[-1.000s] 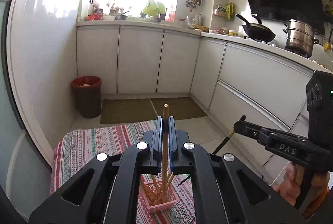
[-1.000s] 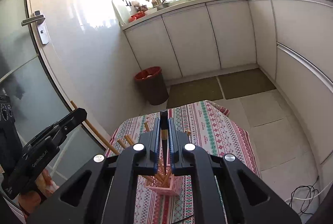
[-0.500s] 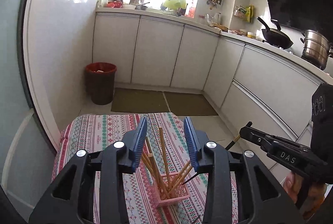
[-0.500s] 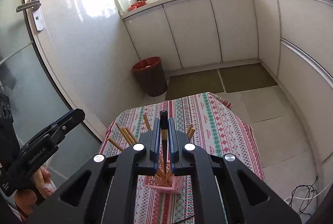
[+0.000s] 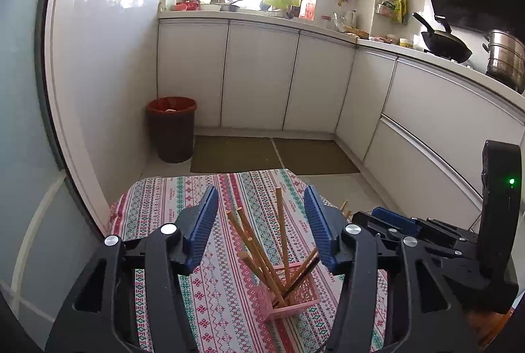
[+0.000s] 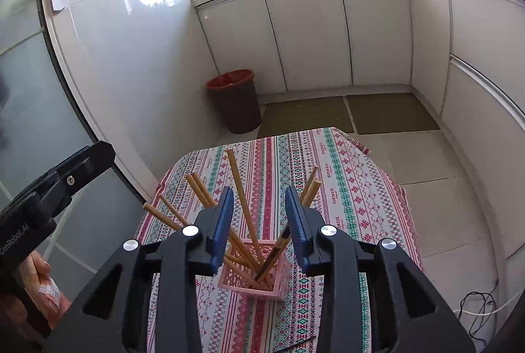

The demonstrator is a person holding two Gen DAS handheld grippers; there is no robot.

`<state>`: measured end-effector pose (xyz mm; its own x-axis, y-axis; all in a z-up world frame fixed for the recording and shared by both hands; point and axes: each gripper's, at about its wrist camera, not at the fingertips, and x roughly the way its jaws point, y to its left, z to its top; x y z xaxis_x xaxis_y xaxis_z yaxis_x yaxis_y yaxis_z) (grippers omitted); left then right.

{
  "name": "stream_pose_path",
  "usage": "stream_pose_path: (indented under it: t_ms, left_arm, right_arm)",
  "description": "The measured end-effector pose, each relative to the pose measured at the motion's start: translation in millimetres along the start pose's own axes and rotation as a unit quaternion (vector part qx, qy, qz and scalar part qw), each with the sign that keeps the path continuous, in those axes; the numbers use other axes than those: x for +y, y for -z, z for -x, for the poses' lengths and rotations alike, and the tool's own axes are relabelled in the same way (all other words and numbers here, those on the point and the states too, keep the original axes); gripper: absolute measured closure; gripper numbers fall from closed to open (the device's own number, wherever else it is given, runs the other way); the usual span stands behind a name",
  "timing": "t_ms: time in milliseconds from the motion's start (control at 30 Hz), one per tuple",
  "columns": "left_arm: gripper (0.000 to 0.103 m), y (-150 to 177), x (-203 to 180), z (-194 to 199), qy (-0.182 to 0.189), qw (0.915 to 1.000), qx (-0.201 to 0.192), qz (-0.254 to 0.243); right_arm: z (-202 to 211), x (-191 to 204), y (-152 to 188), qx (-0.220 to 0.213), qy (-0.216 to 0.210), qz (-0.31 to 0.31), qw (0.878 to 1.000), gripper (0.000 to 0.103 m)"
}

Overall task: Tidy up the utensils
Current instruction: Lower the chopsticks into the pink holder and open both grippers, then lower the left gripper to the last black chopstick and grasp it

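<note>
A pink lattice holder (image 5: pixel 295 298) stands on the patterned tablecloth (image 5: pixel 170 198) and holds several wooden chopsticks (image 5: pixel 280 228) fanned out, plus a dark-tipped one (image 6: pixel 274 254). My left gripper (image 5: pixel 261 218) is open and empty above the holder. My right gripper (image 6: pixel 259 215) is open and empty just above the same holder (image 6: pixel 252 284), with the chopsticks (image 6: pixel 239 185) rising between its jaws. The right gripper's body shows at the right of the left wrist view (image 5: pixel 426 231). A thin dark stick (image 6: pixel 302 341) lies on the cloth near the front edge.
The small table stands in a narrow kitchen. A dark bin with a red liner (image 5: pixel 170 129) stands by the left wall. White cabinets (image 5: pixel 259 77) line the back and right. A glass door (image 6: pixel 32 90) is at the left. A cable (image 6: pixel 475 310) lies on the floor.
Both grippers have opened. The left let go of a wooden chopstick and the right of a dark-tipped one; both now stand in the pink holder.
</note>
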<state>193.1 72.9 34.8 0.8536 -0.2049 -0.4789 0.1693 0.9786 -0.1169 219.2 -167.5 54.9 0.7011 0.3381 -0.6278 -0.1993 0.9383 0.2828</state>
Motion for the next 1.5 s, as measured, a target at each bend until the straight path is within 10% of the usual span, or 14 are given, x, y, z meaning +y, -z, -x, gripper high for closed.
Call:
stream_pose_path:
  t_ms: [567, 933, 1067, 1300, 1500]
  left_arm:
    - [0.017, 22.3, -21.1, -2.0, -0.038, 0.9981, 0.01, -0.047]
    - [0.007, 52.7, -40.4, -21.6, 0.001, 0.9909, 0.093, -0.097]
    - [0.007, 91.9, -75.8, -54.5, 0.064, 0.9636, 0.207, -0.156]
    - [0.007, 206.3, -137.0, -126.7, 0.097, 0.8756, 0.394, -0.262]
    - [0.015, 239.7, -126.0, -161.3, 0.082, 0.8497, 0.455, -0.253]
  right_arm:
    - [38.6, -21.8, 16.1, -0.05, 0.068, -0.006, 0.996, 0.023]
    - [72.6, -102.2, 59.5, -0.046, 0.216, -0.084, 0.972, 0.007]
    - [84.8, -131.1, 78.4, -0.013, 0.232, -0.115, 0.966, 0.007]
    - [83.1, -171.6, 95.4, 0.049, 0.188, -0.208, 0.959, 0.007]
    - [67.3, -194.2, 108.8, 0.102, 0.13, -0.285, 0.944, 0.007]
